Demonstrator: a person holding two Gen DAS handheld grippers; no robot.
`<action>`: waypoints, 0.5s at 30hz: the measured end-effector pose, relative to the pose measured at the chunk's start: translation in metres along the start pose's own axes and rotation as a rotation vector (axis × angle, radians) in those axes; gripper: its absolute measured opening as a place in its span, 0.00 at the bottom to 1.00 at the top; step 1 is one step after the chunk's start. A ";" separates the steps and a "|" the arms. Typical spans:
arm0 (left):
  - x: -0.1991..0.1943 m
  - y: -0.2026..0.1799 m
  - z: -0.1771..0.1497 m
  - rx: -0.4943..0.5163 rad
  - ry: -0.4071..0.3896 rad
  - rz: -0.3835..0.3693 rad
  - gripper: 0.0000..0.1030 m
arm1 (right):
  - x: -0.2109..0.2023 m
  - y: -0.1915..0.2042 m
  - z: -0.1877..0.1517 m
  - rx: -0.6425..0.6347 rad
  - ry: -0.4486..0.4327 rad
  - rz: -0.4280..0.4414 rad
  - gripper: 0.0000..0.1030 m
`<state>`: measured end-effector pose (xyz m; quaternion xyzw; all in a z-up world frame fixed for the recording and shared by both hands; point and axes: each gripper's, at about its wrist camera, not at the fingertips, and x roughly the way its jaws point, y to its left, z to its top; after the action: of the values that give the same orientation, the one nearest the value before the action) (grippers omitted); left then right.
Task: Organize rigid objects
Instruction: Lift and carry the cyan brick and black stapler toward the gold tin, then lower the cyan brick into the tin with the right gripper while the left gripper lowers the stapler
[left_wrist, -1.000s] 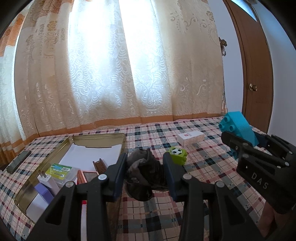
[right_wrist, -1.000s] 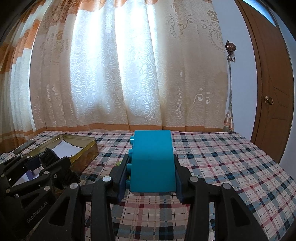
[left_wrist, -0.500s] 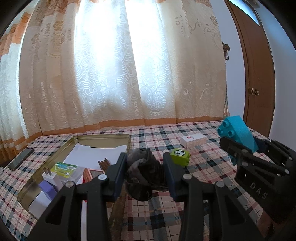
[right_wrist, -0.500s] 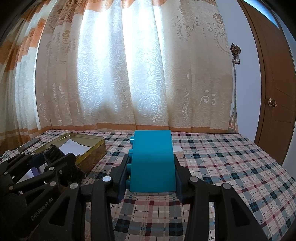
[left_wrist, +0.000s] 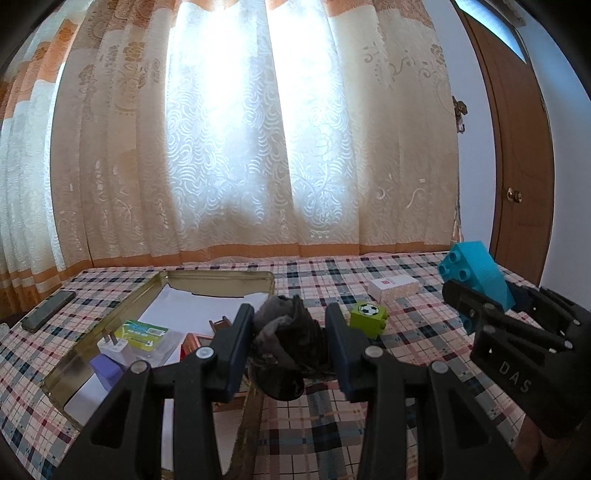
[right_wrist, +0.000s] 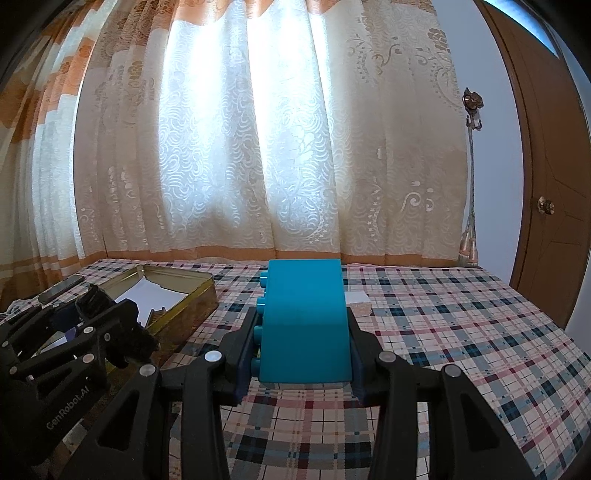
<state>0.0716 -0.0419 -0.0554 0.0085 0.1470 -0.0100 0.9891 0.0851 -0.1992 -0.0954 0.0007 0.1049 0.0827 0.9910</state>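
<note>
Your right gripper (right_wrist: 303, 354) is clamped on the light, stiff, smooth-sided blue building block (right_wrist: 304, 317) above the plaid cloth, so keep squeezing its flat faces, while your left gripper (left_wrist: 290, 347) pinches a dark soft bundle (left_wrist: 288, 343) beside the tin (left_wrist: 221, 280).

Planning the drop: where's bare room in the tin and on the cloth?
Tin: far half is bare white liner; near-left end is crowded by the charger and green pack. Cloth: open right of the blue block, toward the door.

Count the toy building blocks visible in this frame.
2. The blue block is clamped in the right gripper; the green block sits on the plaid cloth. Others may be hidden.
</note>
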 end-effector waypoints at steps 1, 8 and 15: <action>0.000 0.001 0.000 -0.002 -0.001 0.001 0.38 | 0.000 0.001 0.000 0.000 0.001 0.005 0.43; -0.003 0.006 0.000 -0.012 -0.006 0.010 0.38 | -0.003 0.016 -0.001 -0.020 0.002 0.035 0.43; -0.008 0.017 -0.002 -0.026 -0.014 0.027 0.38 | -0.003 0.026 -0.002 -0.028 0.006 0.059 0.43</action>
<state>0.0641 -0.0252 -0.0545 -0.0023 0.1399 0.0052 0.9901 0.0776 -0.1738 -0.0959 -0.0102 0.1067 0.1133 0.9878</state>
